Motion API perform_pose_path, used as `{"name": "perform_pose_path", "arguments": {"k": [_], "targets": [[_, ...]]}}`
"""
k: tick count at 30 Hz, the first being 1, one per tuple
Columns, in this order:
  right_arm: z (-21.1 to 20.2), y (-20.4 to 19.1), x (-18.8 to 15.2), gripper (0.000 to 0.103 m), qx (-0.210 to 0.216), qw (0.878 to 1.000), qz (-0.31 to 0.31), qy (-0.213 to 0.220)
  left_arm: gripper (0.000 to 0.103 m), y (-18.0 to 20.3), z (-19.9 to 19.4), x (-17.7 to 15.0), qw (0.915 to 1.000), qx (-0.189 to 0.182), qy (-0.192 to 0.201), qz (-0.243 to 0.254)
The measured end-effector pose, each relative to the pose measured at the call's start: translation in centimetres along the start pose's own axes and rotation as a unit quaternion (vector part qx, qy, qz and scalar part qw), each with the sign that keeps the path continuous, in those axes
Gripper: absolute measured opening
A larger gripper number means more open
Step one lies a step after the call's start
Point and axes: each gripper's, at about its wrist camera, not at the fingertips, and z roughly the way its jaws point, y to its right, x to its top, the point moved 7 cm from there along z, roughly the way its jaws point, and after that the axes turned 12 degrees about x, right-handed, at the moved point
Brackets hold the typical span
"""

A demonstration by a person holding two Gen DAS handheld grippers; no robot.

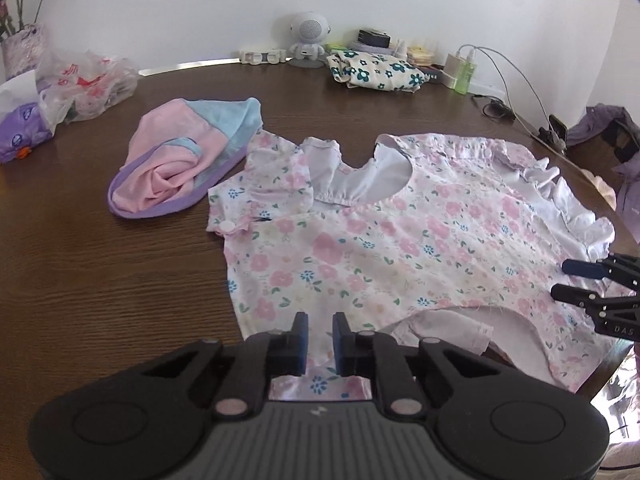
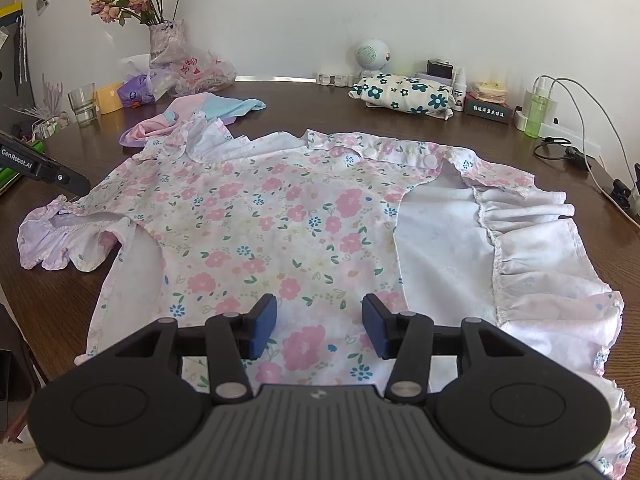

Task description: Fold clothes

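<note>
Floral garment (image 1: 384,248): spread near flat at bench (image 1: 100,272) near edge — no fold made yet, all folds left.
Left gripper (image 1: 320,336): jaws nearly closed, pinching the hem at the near edge.
Right gripper (image 2: 319,330): jaws about half open over the cloth — gripping nothing.

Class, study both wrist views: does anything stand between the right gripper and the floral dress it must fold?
Nothing visible does. The right gripper hangs with its jaws apart directly over the floral dress, bare fabric below them. The pink and blue garment lies beyond the dress's far edge.
</note>
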Motion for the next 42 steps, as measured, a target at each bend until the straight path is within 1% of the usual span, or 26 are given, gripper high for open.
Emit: {"name": "perform_pose_path", "arguments": {"k": [3, 4, 6, 10, 11, 13, 14, 15, 16, 17, 19, 22, 25, 28, 30, 32, 34, 35, 37, 39, 42], "targets": [[0.0, 0.0, 0.0, 0.048, 0.001, 1.0, -0.001, 0.0, 0.008, -0.2, 0.9, -0.8, 0.9996, 0.021, -0.013, 0.01], [0.0, 0.0, 0.0, 0.048, 0.001, 1.0, -0.001, 0.001, 0.006, -0.4, 1.2, -1.1, 0.9995, 0.025, -0.017, 0.01], [0.0, 0.0, 0.0, 0.048, 0.001, 1.0, -0.002, 0.001, 0.006, -0.6, 1.3, -1.3, 0.9996, 0.023, -0.014, 0.006], [0.0, 0.1, 0.0, 0.048, 0.004, 1.0, -0.002, -0.001, 0.008, -0.5, 1.0, -1.3, 0.9993, 0.035, -0.01, 0.01], [-0.1, 0.2, 0.1, 0.048, 0.01, 1.0, 0.002, -0.005, 0.008, -0.4, 0.7, -1.0, 0.9993, 0.036, -0.004, 0.007], [-0.9, 0.5, 0.6, 0.049, 0.032, 0.999, 0.021, -0.009, 0.012, 0.0, -0.5, -0.2, 0.9991, 0.036, 0.021, 0.006], [-1.7, 0.9, 1.1, 0.049, 0.045, 0.999, 0.031, -0.001, 0.012, 0.5, -1.3, 0.3, 0.9988, 0.031, 0.038, 0.009], [-2.6, 1.3, 1.8, 0.049, 0.05, 0.998, 0.034, 0.005, 0.015, 1.1, -2.2, 0.8, 0.9981, 0.026, 0.054, 0.013], [-3.5, 1.7, 2.6, 0.049, 0.048, 0.998, 0.03, 0.01, 0.021, 1.8, -2.9, 1.2, 0.9973, 0.019, 0.069, 0.019], [-4.3, 2.3, 3.6, 0.049, 0.043, 0.999, 0.024, 0.015, 0.024, 2.8, -3.4, 1.6, 0.9965, 0.007, 0.079, 0.027], [-5.5, 4.0, 6.1, 0.049, 0.02, 1.0, 0.004, 0.017, 0.025, 5.4, -4.2, 2.1, 0.9941, -0.017, 0.097, 0.046], [-5.5, 7.3, 10.1, 0.049, -0.029, 0.999, -0.029, 0.005, 0.024, 10.8, -4.4, 2.0, 0.9889, -0.062, 0.109, 0.079], [-2.9, 10.8, 13.7, 0.048, -0.063, 0.997, -0.04, -0.027, 0.024, 15.2, -3.7, 1.4, 0.9845, -0.085, 0.114, 0.104], [1.6, 13.4, 15.8, 0.048, -0.055, 0.996, -0.021, -0.062, 0.024, 18.8, -2.6, 0.5, 0.9817, -0.099, 0.109, 0.121], [4.8, 14.3, 16.0, 0.047, -0.039, 0.996, -0.009, -0.086, 0.024, 20.5, -1.4, -0.2, 0.9817, -0.101, 0.099, 0.127], [7.9, 15.1, 15.6, 0.045, -0.03, 0.994, 0.0, -0.11, 0.024, 21.3, -0.2, -0.8, 0.9828, -0.097, 0.086, 0.131], [10.1, 16.1, 15.1, 0.044, -0.03, 0.992, 0.01, -0.124, 0.024, 21.5, 0.0, -1.0, 0.9822, -0.089, 0.092, 0.137], [10.9, 16.6, 14.8, 0.043, -0.029, 0.991, 0.024, -0.127, 0.024, 21.5, 0.0, -1.1, 0.9819, -0.086, 0.095, 0.14], [11.9, 17.6, 14.5, 0.034, -0.032, 0.99, 0.035, -0.129, 0.024, 21.4, -0.1, -1.1, 0.9822, -0.086, 0.094, 0.137], [12.6, 18.5, 14.4, 0.03, -0.04, 0.99, 0.034, -0.13, 0.024, 21.4, -0.2, -1.3, 0.9816, -0.084, 0.097, 0.141], [13.0, 19.4, 14.6, 0.031, -0.038, 0.991, 0.034, -0.122, 0.024, 21.3, -0.3, -1.5, 0.9815, -0.085, 0.099, 0.141]]}}
